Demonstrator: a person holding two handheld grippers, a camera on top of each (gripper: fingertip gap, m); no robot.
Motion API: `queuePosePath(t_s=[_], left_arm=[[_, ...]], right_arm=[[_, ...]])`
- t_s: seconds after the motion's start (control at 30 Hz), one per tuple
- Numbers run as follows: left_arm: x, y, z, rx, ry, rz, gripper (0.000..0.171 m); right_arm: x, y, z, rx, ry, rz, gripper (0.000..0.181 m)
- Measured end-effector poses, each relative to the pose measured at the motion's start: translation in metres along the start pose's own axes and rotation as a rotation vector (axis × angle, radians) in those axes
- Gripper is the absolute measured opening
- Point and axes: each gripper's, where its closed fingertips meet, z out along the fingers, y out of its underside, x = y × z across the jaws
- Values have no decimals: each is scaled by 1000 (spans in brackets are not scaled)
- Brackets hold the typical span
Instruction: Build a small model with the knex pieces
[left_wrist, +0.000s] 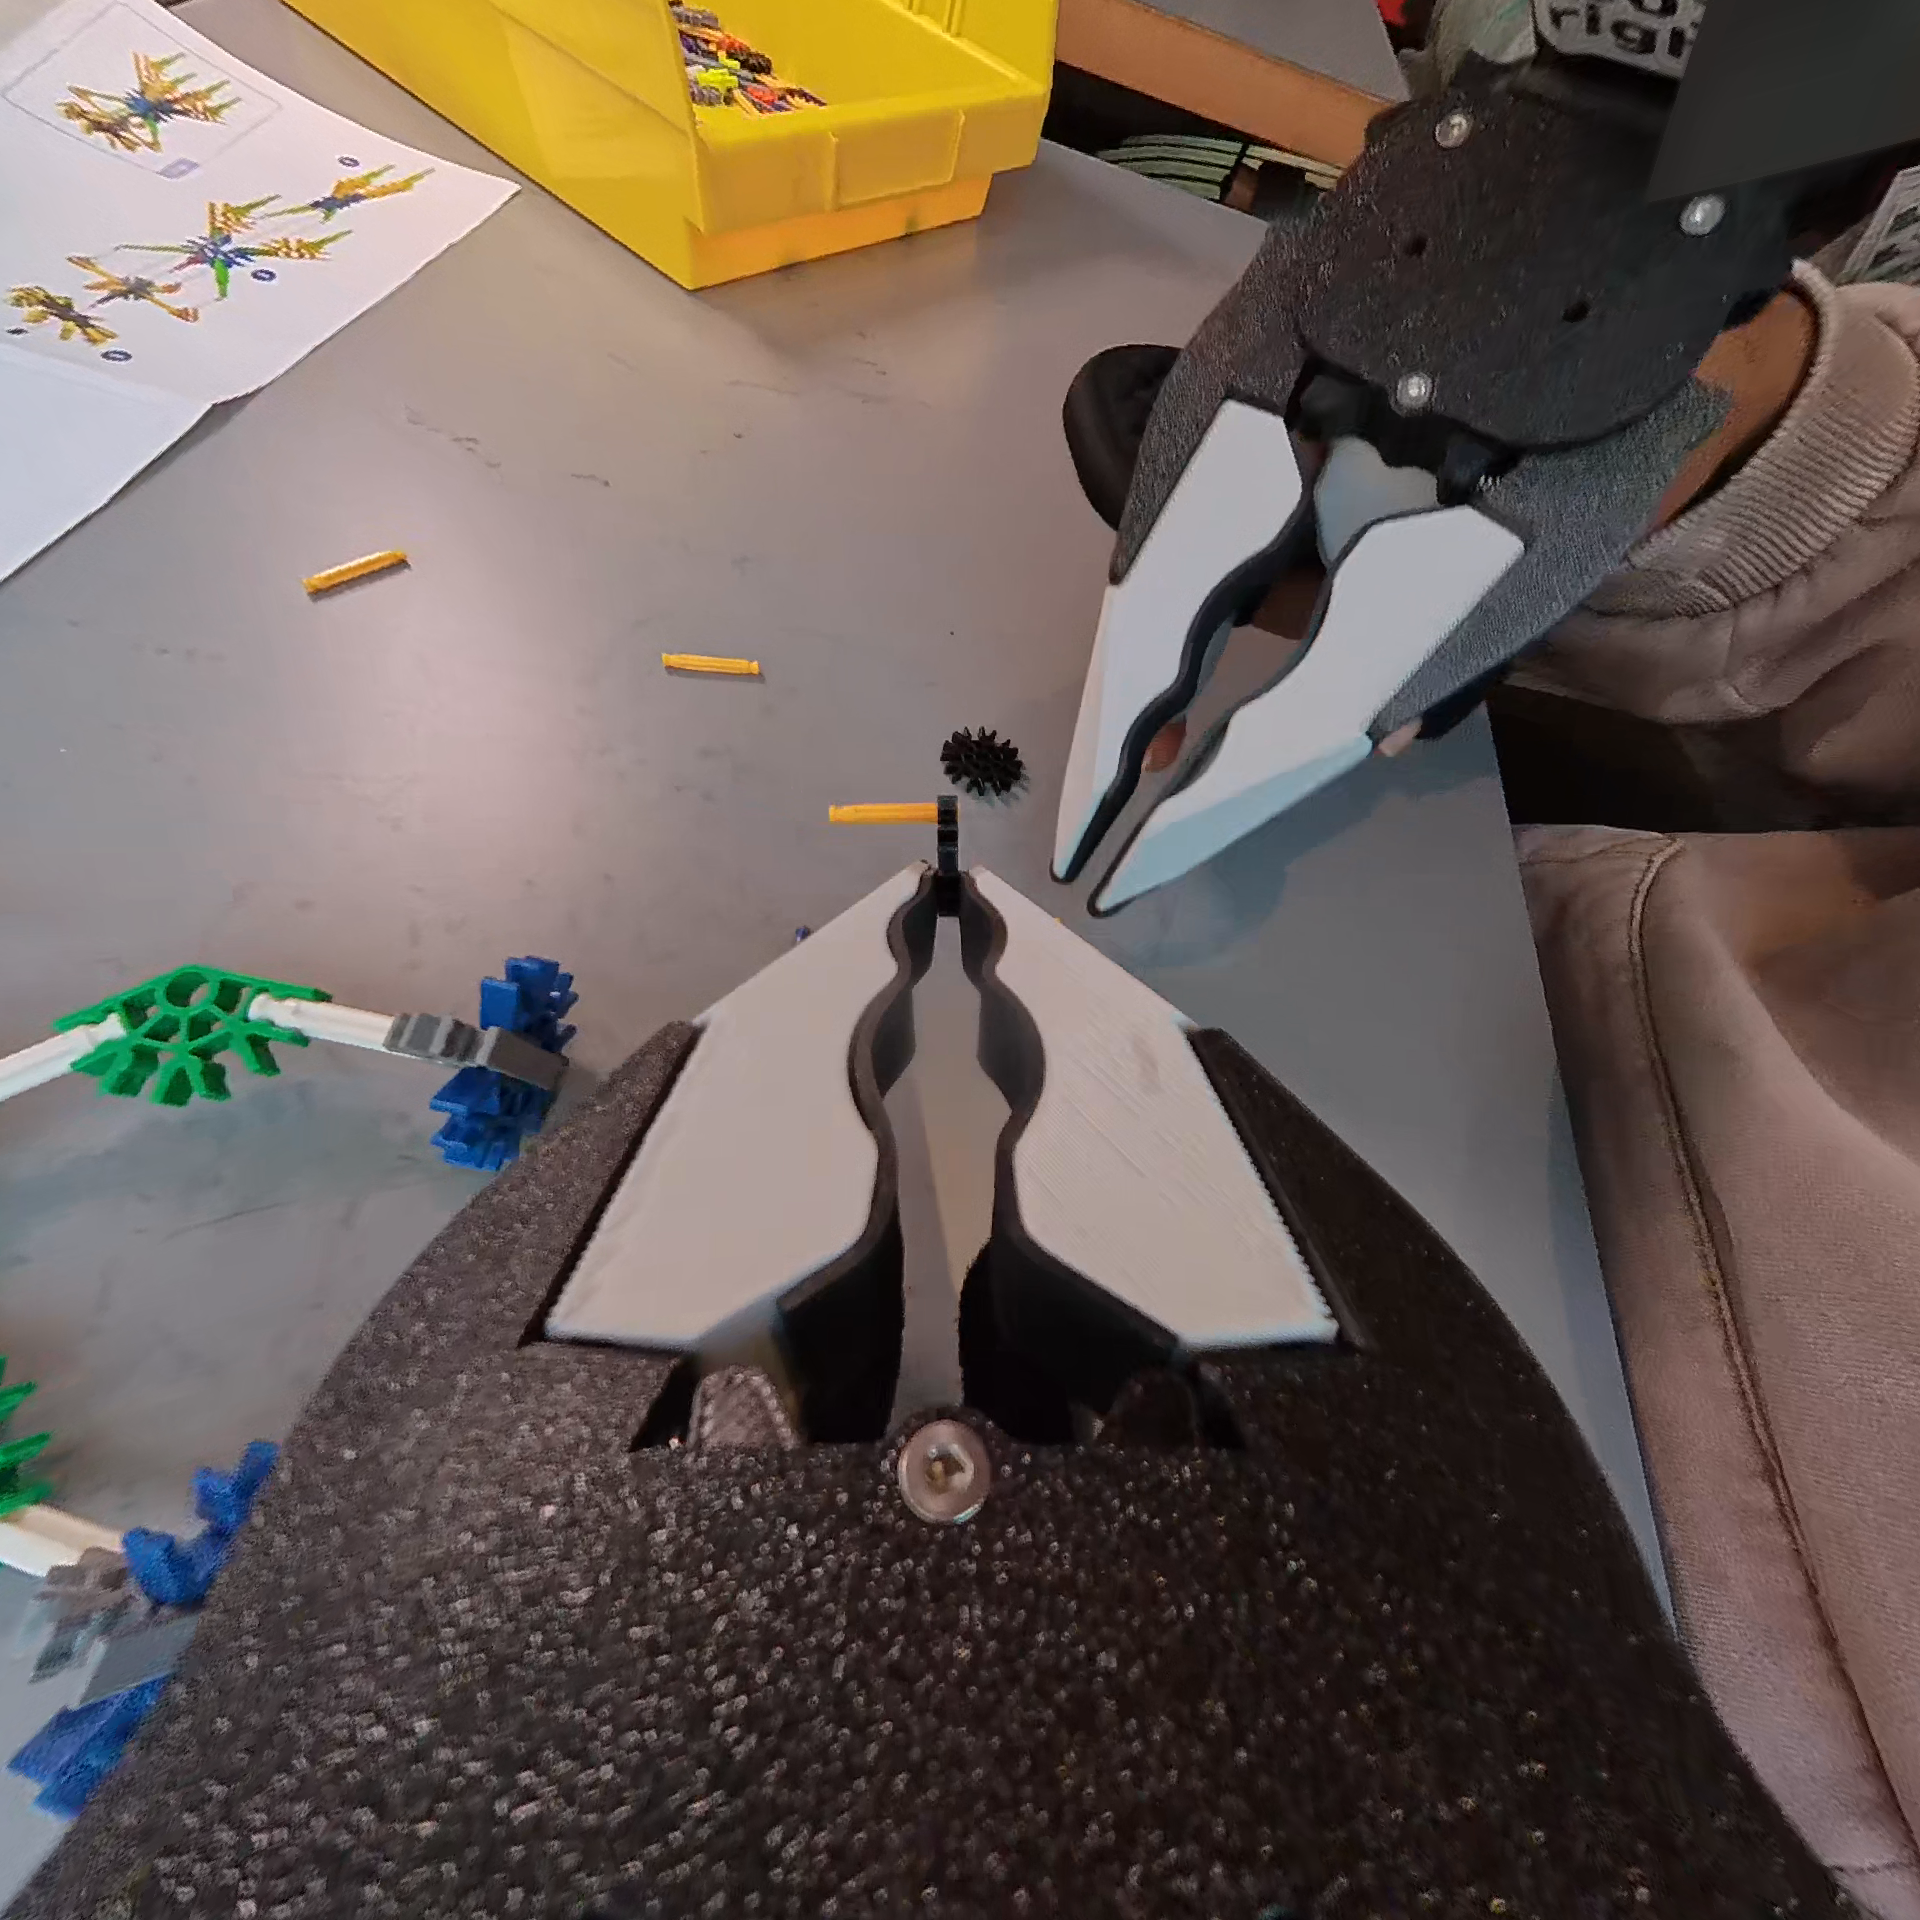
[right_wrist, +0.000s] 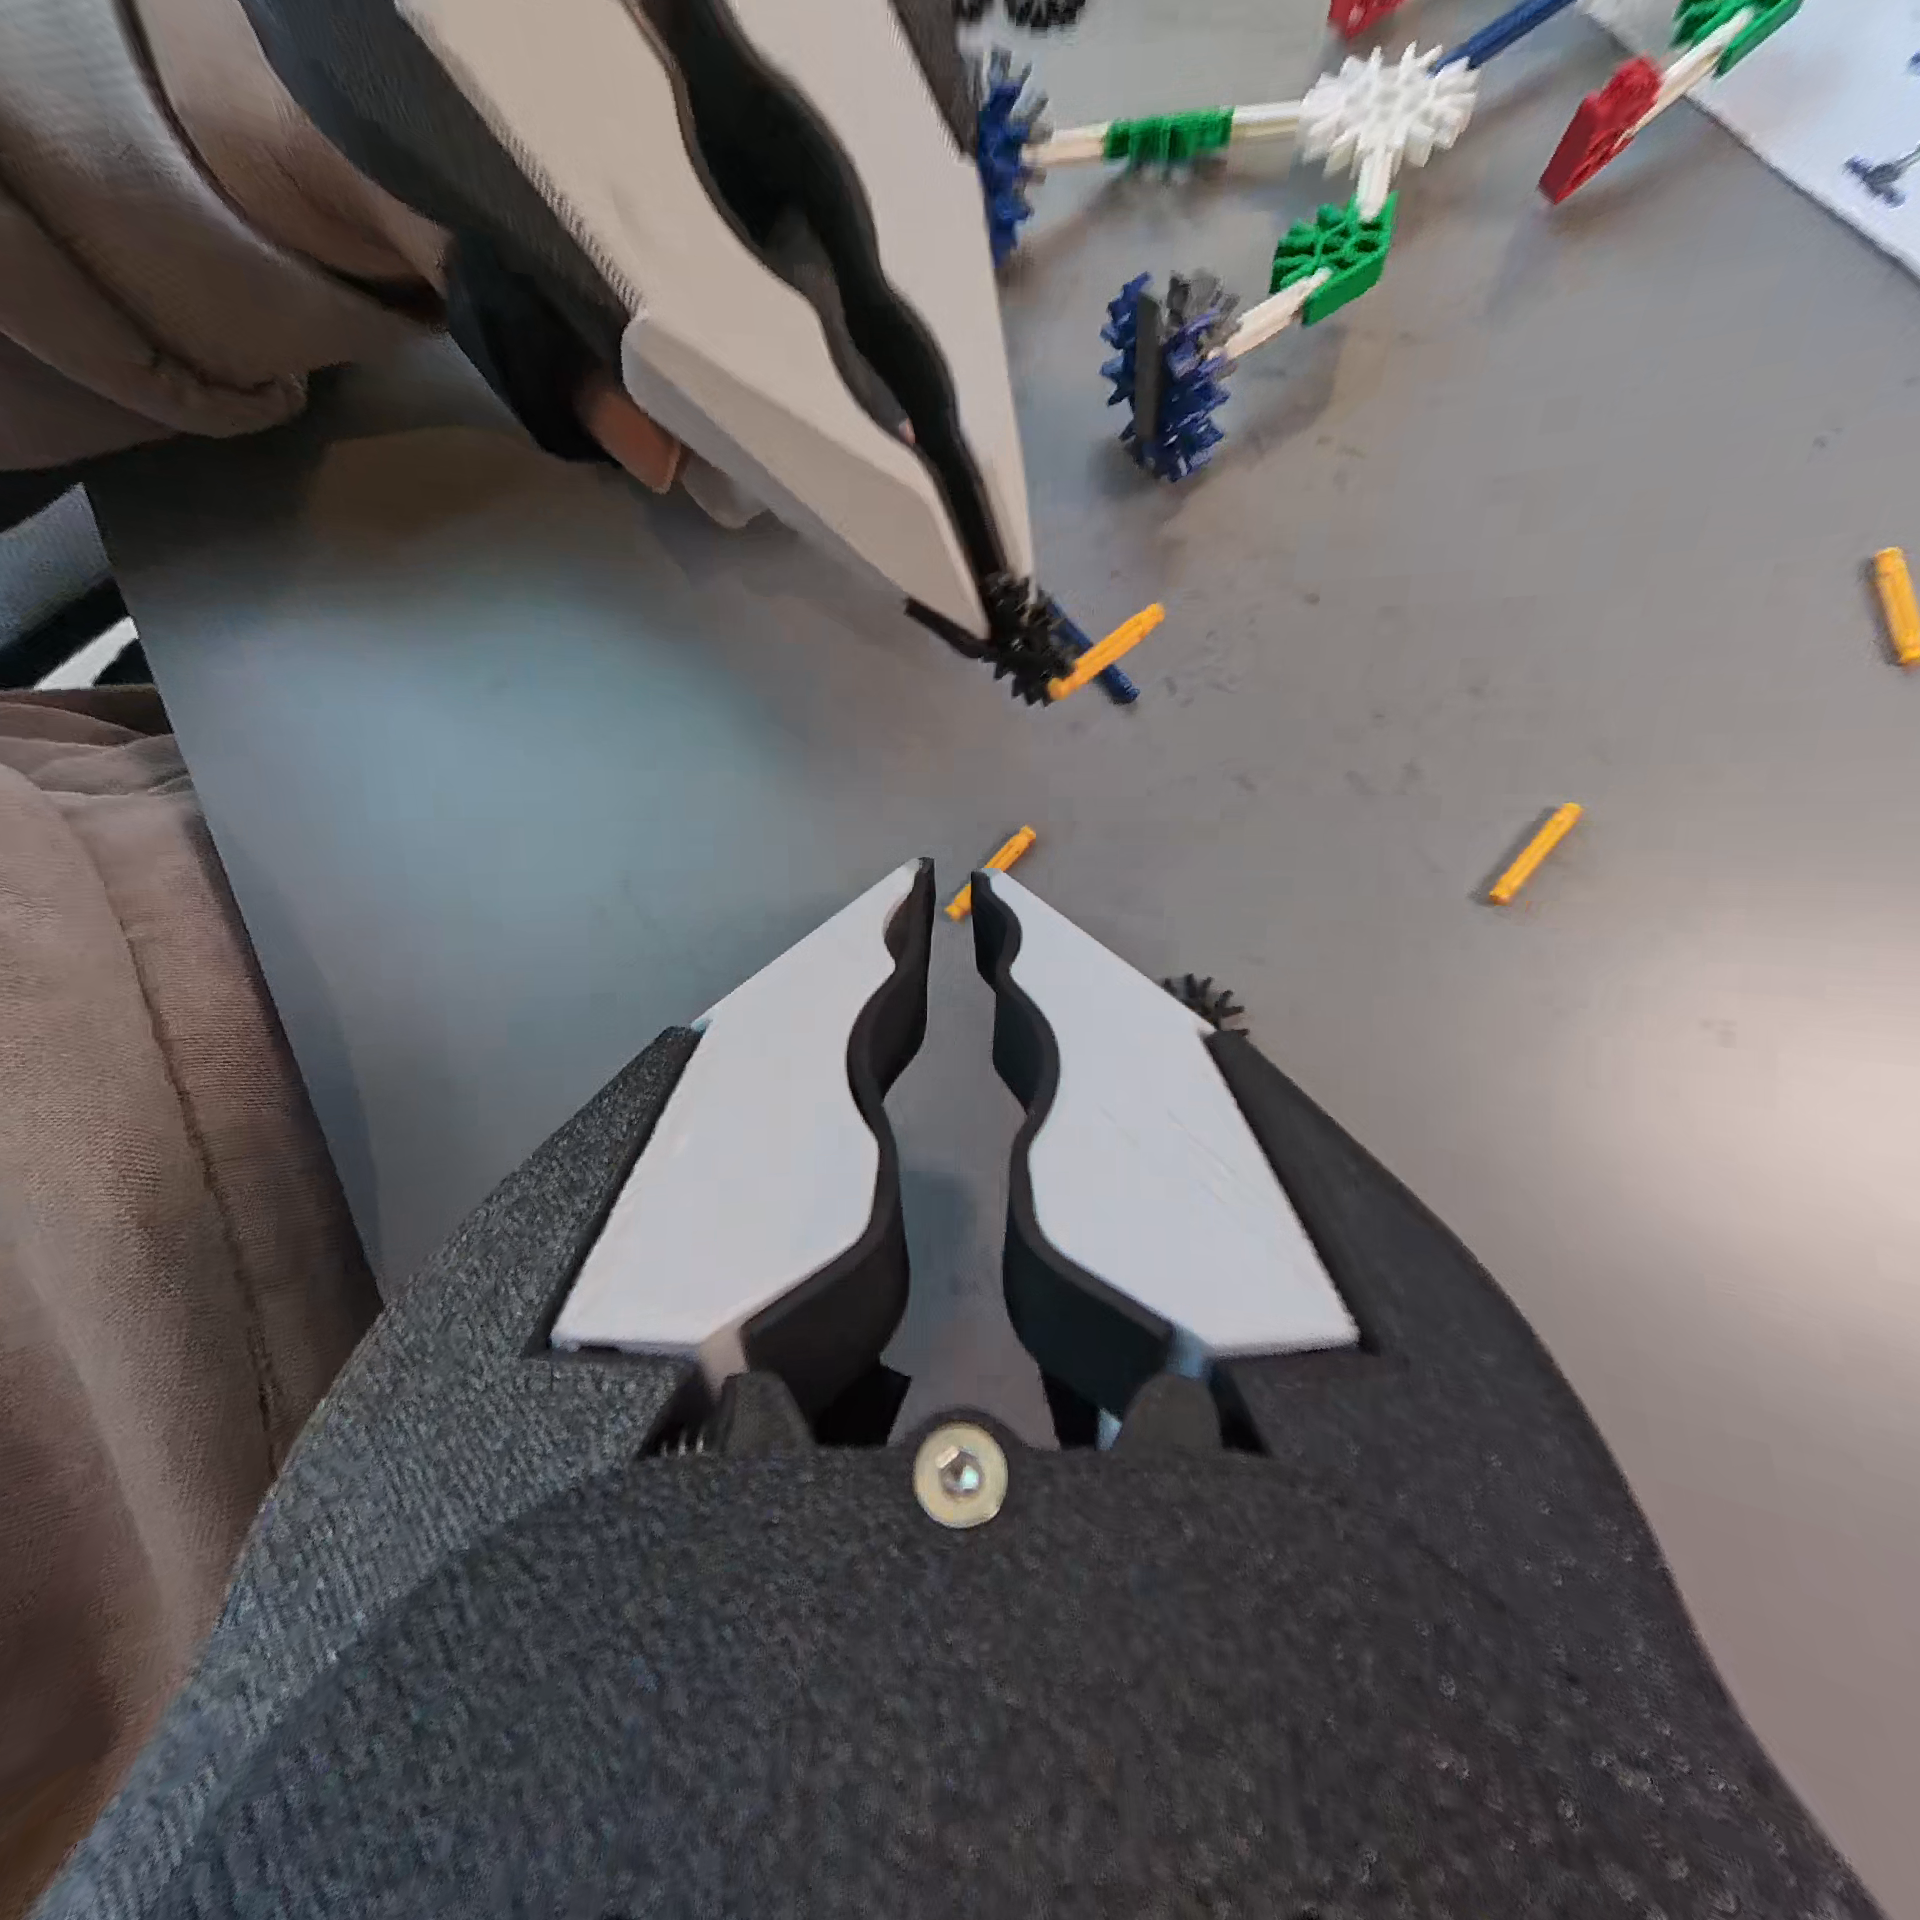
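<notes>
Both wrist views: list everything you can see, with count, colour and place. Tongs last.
Black spiky connector: one, with an orange rod plugged in, gripped at the left tips.
Second black connector: one, flat on the table beside the right tips.
Loose orange rods: three on the grey table.
Blue rod: one, behind the held connector.
Built model: one; blue, green, white, red, grey; far side.
Yellow bin: one, holding small parts.
Instruction sheets: white, far left.
Left tongs: shut on the connector.
Right tongs: slightly open, empty.
</notes>
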Motion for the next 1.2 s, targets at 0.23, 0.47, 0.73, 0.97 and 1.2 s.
queuePosePath(t_s=[0.23, 0.47, 0.73, 0.97, 1.2], left_arm=[[14, -1, 4, 6, 59, 63, 2], [13, 3, 8, -23, 27, 99, 2], [10, 4, 8, -27, 21, 85, 2], [10, 5, 9, -34, 8, 96, 2], [8, 3, 7, -21, -5, 91, 2]], right_arm=[[13, -36, -28, 245, -69, -247, 5], [16, -43, -23, 183, -194, -386, 5], [48, -58, -56, 319, -133, -288, 5], [54, -45, -38, 352, -65, -251, 7], [44, -48, -35, 370, -76, -274, 8]])
